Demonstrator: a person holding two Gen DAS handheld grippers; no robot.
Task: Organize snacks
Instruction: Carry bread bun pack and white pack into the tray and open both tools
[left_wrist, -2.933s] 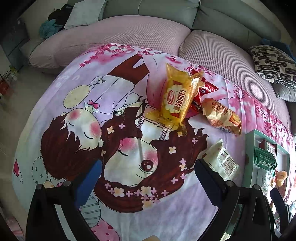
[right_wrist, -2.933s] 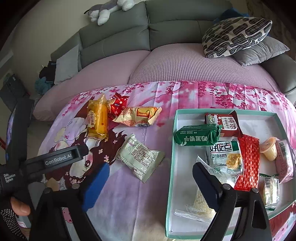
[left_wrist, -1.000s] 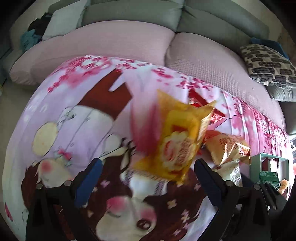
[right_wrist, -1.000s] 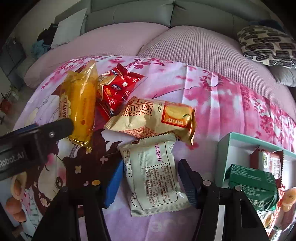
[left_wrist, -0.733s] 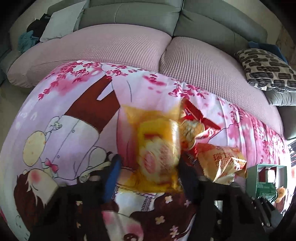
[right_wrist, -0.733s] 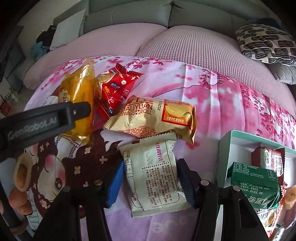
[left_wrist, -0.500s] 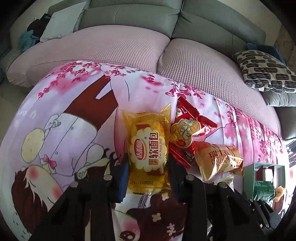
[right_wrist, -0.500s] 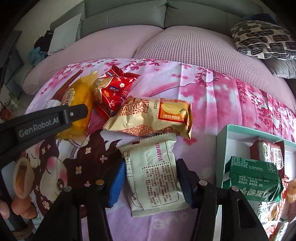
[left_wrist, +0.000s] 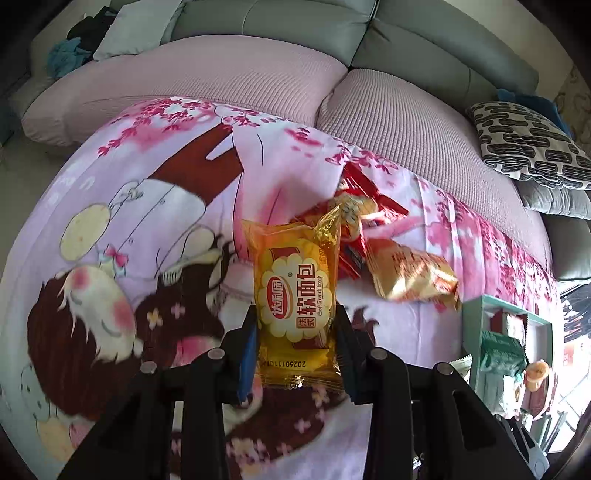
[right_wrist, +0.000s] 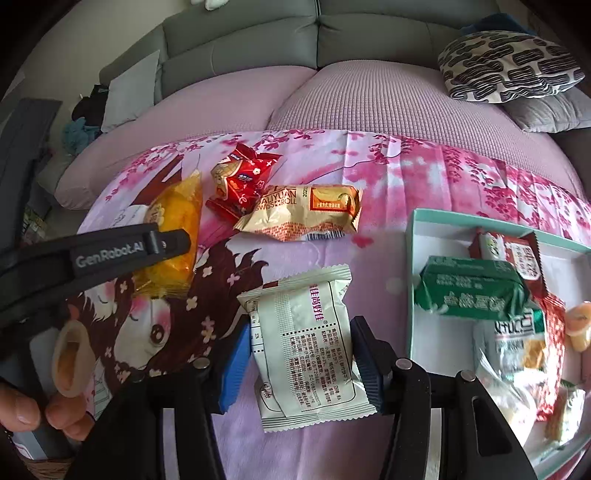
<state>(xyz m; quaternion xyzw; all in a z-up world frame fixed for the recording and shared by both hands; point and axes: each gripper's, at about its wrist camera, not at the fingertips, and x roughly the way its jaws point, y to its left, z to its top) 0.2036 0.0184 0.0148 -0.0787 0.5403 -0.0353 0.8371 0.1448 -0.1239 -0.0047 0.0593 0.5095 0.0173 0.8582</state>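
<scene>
My left gripper (left_wrist: 295, 347) is shut on a yellow soft-bread packet (left_wrist: 295, 295) and holds it above the cartoon-print cloth; the packet also shows in the right wrist view (right_wrist: 175, 236). My right gripper (right_wrist: 301, 362) is shut on a white snack packet (right_wrist: 306, 347), its pads against both sides. A red snack packet (right_wrist: 240, 184) and a gold Swiss roll packet (right_wrist: 306, 212) lie on the cloth beyond. A teal-rimmed tray (right_wrist: 408, 280) at the right holds several snacks, among them a green packet (right_wrist: 472, 291).
The cartoon-print cloth (left_wrist: 129, 221) covers a round surface in front of a pink and grey sofa (left_wrist: 258, 74). A patterned cushion (right_wrist: 506, 62) lies on the sofa at the right. The left tool's arm (right_wrist: 92, 254) crosses the right wrist view.
My left gripper has closed on the yellow bread packet and lifted it. My right gripper has closed on the white packet and pulled back a little with it.
</scene>
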